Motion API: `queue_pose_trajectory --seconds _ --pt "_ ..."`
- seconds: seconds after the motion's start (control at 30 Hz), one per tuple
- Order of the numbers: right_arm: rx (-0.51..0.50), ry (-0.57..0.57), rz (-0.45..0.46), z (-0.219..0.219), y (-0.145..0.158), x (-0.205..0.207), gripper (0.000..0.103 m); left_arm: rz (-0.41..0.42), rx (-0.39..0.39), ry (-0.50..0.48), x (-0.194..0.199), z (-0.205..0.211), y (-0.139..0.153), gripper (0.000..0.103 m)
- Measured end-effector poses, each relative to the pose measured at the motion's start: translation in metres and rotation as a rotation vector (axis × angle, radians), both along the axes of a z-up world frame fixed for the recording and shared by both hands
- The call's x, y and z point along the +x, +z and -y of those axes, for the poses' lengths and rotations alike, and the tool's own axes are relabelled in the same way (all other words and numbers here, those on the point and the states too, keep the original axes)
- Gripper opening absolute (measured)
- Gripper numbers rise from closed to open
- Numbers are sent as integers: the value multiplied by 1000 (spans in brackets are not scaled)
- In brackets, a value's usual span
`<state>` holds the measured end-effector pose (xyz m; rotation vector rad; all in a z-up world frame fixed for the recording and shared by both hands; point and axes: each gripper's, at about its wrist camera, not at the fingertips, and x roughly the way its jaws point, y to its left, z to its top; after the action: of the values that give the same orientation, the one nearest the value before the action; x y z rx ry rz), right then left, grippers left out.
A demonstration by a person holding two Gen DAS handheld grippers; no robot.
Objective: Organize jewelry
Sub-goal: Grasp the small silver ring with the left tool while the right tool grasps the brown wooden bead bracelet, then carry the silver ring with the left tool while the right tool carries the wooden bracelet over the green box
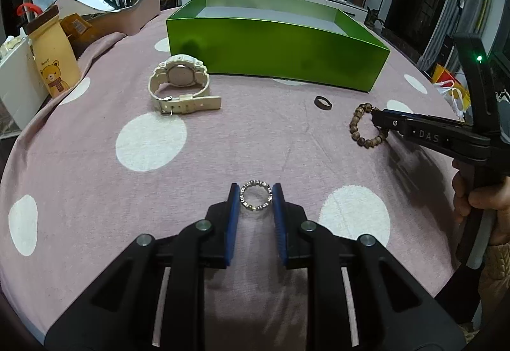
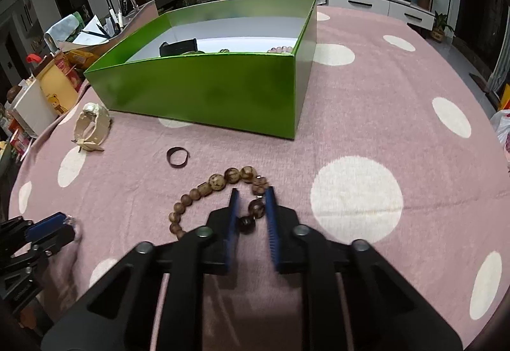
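A green box [image 2: 204,93] with an open top is sitting toward the far edge of a round table covered in a pink cloth with white dots [image 2: 366,134]. The right wrist view is looking down into the box: a dark, flat strap-like item [image 2: 178,48] is lying against its white floor, and next to it, along the near wall, a small greenish piece [image 2: 224,50] and a string of pale pink beads [image 2: 280,49] are peeking over the rim. The left wrist view is showing only the box's outer wall [image 1: 274,48] and bare inner walls, with the contents hidden.

The left gripper [image 1: 255,198] is sitting low over the cloth near the table's near edge, its blue pads touching both sides of a sparkling silver ring [image 1: 256,199], clamped lightly around it. In the right wrist view this ring is only a blurred glint at the left gripper's tip [image 2: 68,220].

The right gripper [image 2: 251,207] is reaching over a wooden bead bracelet [image 2: 204,191] lying toward the table's right edge. Its blue fingers are parted, straddling a few beads on the bracelet's right side without clearly pressing them, so it is released. The left wrist view is showing that gripper from the side [image 1: 379,118], its tip over the bracelet [image 1: 363,128].

A cream wristwatch [image 1: 180,86] is lying on its side just in front of the box's left corner. A small dark ring [image 1: 322,102] is resting on the cloth between the watch and the bracelet. Beyond the table's left edge, a yellow bottle with a bear print [image 1: 54,61] is standing among clutter.
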<state>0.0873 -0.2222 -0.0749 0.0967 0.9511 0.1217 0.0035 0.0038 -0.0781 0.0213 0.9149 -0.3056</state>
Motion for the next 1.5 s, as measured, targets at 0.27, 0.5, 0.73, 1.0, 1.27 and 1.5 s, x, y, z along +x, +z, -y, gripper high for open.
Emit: queue_pose_trajectory --seconds 0.27,0.5,0.73,1.0,1.27,1.5 --pt "57 22 62 5 20 -12 10 6 -18 -1 -1 0 7 20" --pt "83 56 153 10 56 -24 11 21 -58 -4 0 0 24 20" --pt "89 84 231 12 89 -30 11 49 -88 -7 15 3 51 20" --pt "80 104 301 20 120 -23 11 110 -85 -22 41 14 86 20" --pt "71 112 341 28 140 1 11 134 -87 -41 82 30 112 20" --pt "68 116 339 30 145 32 11 124 -84 -32 128 44 121 20"
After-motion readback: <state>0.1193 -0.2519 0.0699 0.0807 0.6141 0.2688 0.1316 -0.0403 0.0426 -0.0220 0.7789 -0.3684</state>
